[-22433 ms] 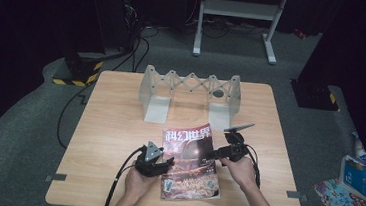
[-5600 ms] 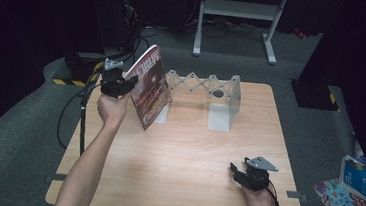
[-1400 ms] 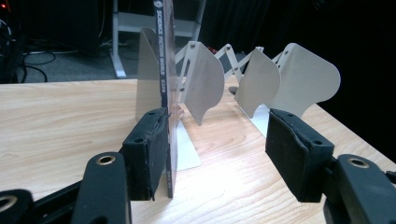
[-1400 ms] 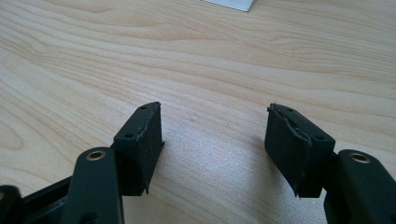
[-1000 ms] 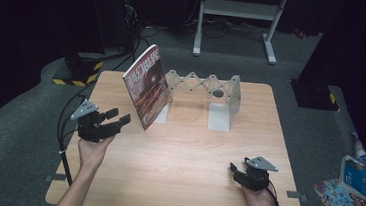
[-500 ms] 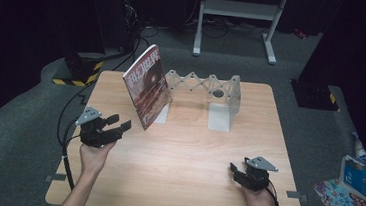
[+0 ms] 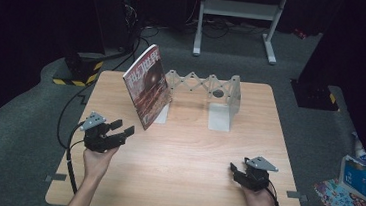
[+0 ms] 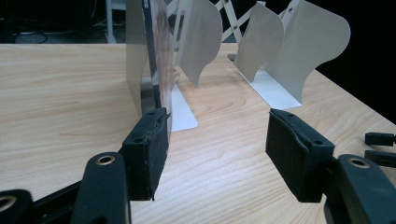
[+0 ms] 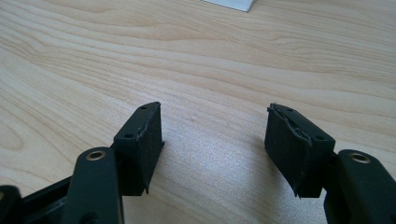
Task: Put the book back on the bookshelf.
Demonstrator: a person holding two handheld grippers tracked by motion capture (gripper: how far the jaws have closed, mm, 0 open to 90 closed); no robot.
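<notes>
I am holding my left fingers (image 7: 122,130) wide and empty near the leaning magazine (image 7: 146,84), which could slide off the bookend (image 7: 162,112) and topple onto the tabletop (image 7: 181,158).

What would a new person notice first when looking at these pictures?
The magazine with its reddish cover stands tilted at the far left of the wooden table, leaning against the left plate of a white folding book rack. Nearer the person, the left claw is held open above the table, a little in front of the magazine. The right claw rests open near the front right corner.
</notes>
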